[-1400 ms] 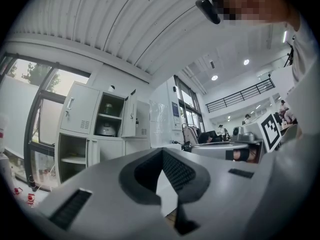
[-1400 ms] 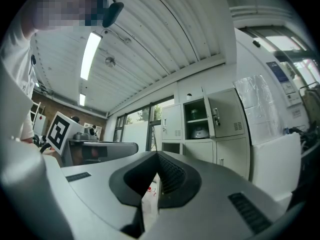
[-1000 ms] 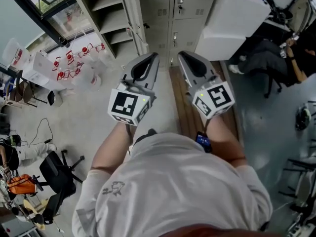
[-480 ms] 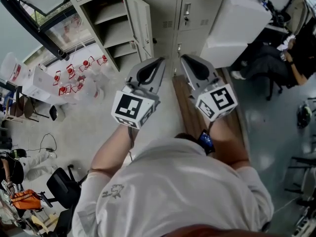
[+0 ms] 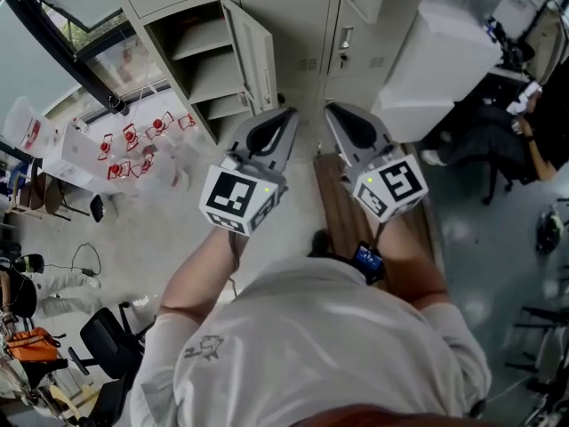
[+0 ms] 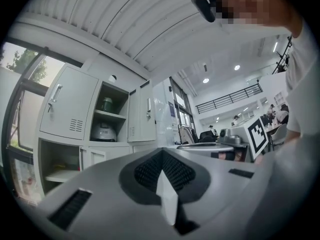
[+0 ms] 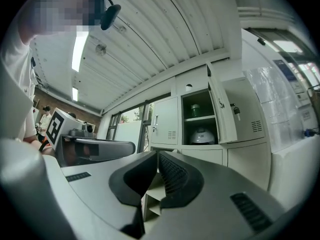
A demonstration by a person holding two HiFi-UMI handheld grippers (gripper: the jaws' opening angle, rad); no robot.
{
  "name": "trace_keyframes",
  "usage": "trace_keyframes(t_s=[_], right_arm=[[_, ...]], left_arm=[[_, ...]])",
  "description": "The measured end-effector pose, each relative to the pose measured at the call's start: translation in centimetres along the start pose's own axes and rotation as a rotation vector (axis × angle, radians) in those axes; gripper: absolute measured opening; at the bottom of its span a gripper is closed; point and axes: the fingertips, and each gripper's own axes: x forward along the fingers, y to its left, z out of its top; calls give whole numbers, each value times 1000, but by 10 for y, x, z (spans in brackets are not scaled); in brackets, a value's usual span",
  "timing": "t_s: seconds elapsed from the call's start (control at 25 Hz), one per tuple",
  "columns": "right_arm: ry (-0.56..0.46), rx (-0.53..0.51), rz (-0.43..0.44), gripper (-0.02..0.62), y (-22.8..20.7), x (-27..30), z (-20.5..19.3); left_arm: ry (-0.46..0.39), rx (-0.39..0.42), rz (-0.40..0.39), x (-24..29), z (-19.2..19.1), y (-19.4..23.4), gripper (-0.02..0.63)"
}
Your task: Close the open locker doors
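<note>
Facing a bank of pale grey lockers (image 5: 302, 25), the left gripper (image 5: 283, 116) and right gripper (image 5: 331, 112) sit side by side, apart from it, each with jaws pressed together and nothing between them. Lower locker door (image 5: 253, 56) stands swung out beside its shelved compartment. Upper locker door (image 7: 222, 111) is open too, plain grey panel hinged at the right, showing a white helmet (image 7: 202, 135) below a green container (image 7: 195, 109).
</note>
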Motion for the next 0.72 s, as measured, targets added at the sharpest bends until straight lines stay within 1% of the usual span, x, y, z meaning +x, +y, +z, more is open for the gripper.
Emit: trace_keyframes(t_s=[0.16, 0.4, 0.56, 0.72], right_arm=[[-14, -5, 31, -3, -30, 17, 1], [-55, -12, 76, 3, -85, 29, 6], [-77, -10, 117, 24, -120, 34, 15], [-103, -14, 160, 67, -151, 36, 33]], left_arm=[[-1, -13, 2, 34, -1, 11, -5], [-11, 28, 48, 89, 2, 25, -5], [-16, 41, 82, 120, 9, 33, -5], [-20, 63, 122, 140, 14, 37, -5]])
